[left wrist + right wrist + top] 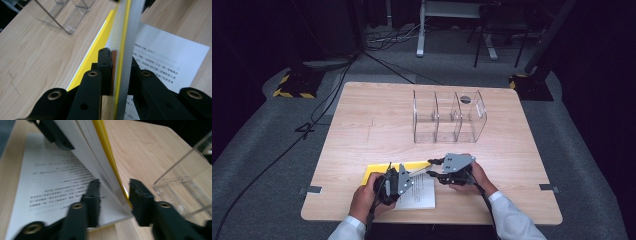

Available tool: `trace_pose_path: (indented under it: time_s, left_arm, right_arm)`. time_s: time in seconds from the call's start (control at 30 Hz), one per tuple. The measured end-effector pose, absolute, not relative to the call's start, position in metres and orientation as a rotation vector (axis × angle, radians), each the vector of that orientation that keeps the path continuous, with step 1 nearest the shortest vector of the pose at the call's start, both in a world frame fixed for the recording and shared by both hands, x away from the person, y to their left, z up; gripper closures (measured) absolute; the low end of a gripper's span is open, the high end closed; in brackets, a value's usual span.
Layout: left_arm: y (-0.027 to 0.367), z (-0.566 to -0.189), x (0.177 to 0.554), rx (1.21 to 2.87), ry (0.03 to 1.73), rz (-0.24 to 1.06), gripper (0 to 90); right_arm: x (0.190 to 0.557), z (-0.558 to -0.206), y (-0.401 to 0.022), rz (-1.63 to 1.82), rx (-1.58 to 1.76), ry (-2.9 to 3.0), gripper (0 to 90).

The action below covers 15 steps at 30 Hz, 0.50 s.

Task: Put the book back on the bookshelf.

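Note:
A thin book with a yellow cover (384, 169) lies open near the table's front edge, its white printed page (421, 194) flat on the wood. My left gripper (411, 174) is shut on a raised bundle of the yellow cover and pages (122, 37), which stands on edge between its jaws (119, 62). My right gripper (430, 167) comes in from the right. Its jaws straddle the lower corner of that same raised bundle (100, 152) with a small gap on each side, so it (113, 192) is open. Printed text (57, 177) shows on the flat page.
A clear acrylic organiser (449, 117) with three compartments stands at the middle back of the wooden table (362, 120); a small dark round thing (465, 99) sits at its right compartment. The organiser (67, 15) (185, 177) is close behind the book. Cables and stands lie on the floor beyond.

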State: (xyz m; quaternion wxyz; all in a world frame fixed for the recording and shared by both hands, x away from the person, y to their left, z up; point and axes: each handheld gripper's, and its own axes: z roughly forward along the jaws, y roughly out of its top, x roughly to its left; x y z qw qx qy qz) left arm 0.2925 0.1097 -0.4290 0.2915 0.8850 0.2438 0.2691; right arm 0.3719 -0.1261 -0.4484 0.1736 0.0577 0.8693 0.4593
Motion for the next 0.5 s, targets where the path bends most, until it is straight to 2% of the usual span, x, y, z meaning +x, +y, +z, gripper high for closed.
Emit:
trace_pose_path:
  time_s: [0.13, 0.3, 0.5]
  left_arm:
    - [0.12, -0.424, 0.29, 2.298, 0.672, 0.712, 81.9]
    - [0.127, -0.421, 0.289, 2.248, 0.679, 0.708, 81.8]
    - [0.126, -0.42, 0.288, 2.188, 0.653, 0.654, 80.5]
  right_arm:
    - [0.393, -0.459, -0.147, 1.259, 0.357, 2.494, 46.2]
    - [0.407, -0.491, -0.14, 1.079, 0.41, 2.622, 38.2]
    - [0.4, -0.487, -0.133, 1.272, 0.385, 2.594, 38.8]
